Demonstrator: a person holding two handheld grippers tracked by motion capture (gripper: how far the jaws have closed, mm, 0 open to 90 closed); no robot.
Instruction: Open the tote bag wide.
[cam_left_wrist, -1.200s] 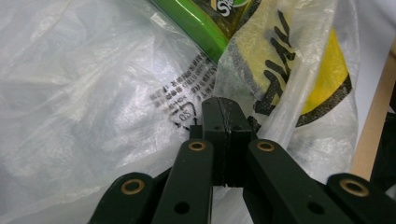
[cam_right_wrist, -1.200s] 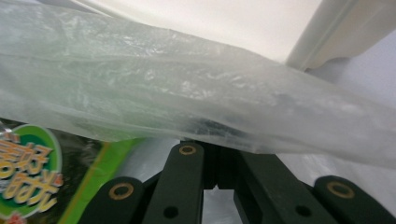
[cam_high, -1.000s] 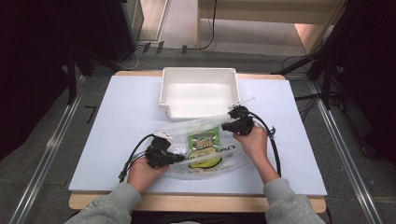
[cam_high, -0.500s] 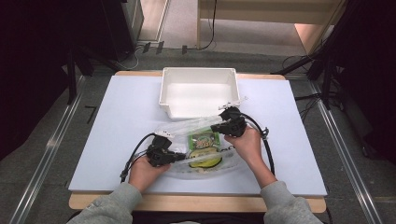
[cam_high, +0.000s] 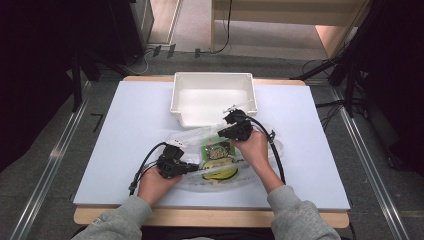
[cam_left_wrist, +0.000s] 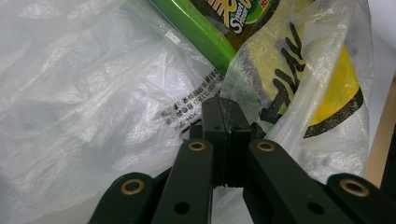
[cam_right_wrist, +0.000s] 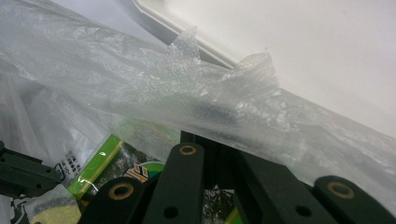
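Note:
A clear plastic bag (cam_high: 192, 136) lies on the white table top, holding a green snack packet (cam_high: 218, 150) and a yellow item with black lettering (cam_high: 220, 173). My left gripper (cam_high: 193, 168) is shut on the bag's near film; up close its tips (cam_left_wrist: 226, 110) pinch the film beside the green packet (cam_left_wrist: 205, 29) and yellow item (cam_left_wrist: 329, 88). My right gripper (cam_high: 222, 133) is shut on the bag's far edge, held up just in front of the bin. The film (cam_right_wrist: 187, 88) drapes over its tips (cam_right_wrist: 210, 136), with the green packet (cam_right_wrist: 99, 164) below.
A white rectangular bin (cam_high: 175, 98) stands empty at the back middle of the table, its rim (cam_right_wrist: 187, 33) close behind the raised film. The left gripper (cam_right_wrist: 23, 175) shows at the lower left of the right gripper view. Black cables trail from both grippers.
My right gripper has moved left and slightly up, drawing the bag's far edge with it. The left gripper has stayed where it was.

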